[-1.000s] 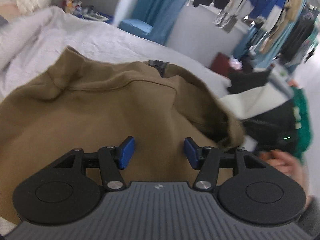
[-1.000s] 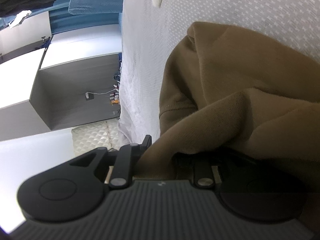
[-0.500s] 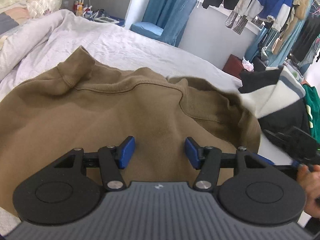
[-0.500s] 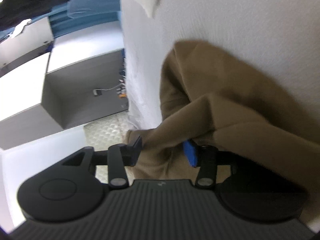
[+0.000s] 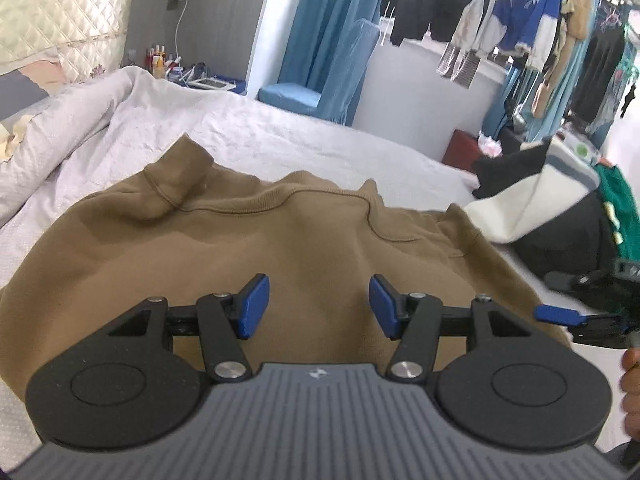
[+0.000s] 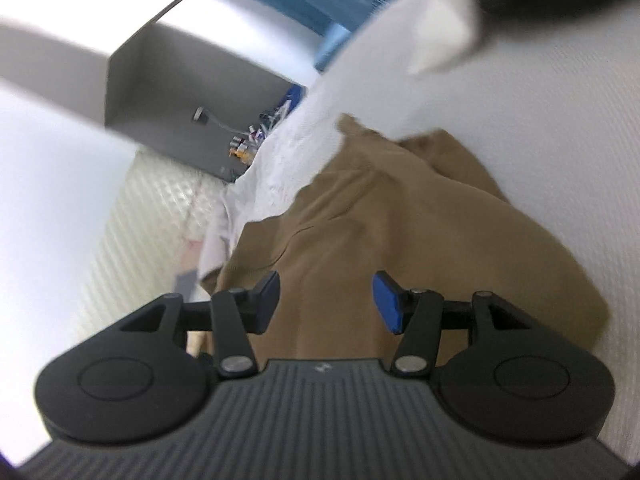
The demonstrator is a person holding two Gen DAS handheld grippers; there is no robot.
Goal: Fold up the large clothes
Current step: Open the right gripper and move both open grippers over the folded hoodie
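Observation:
A brown sweatshirt [image 5: 248,248] lies spread on the white bed [image 5: 280,136], collar towards the far left, its edges folded in. My left gripper [image 5: 318,306] hovers over the near part of it, open, with nothing between its blue pads. In the right wrist view, which is rolled and blurred, my right gripper [image 6: 326,300] is open above the sweatshirt [image 6: 400,240], with no cloth between its pads. The left wrist view shows the right gripper [image 5: 560,298] at the right edge, beside the sweatshirt's right side, with a hand [image 5: 632,392] behind it.
A heap of black, white and green clothes [image 5: 560,216] lies on the bed to the right of the sweatshirt. Hanging clothes [image 5: 520,20] line the far right wall. A blue chair [image 5: 292,96] and a bedside stand with bottles [image 5: 160,60] stand beyond the bed.
My right gripper held a fold of the sweatshirt, opened and let it go, then rose and rolled away. The fold now lies flat. My left gripper shifted slightly, still open.

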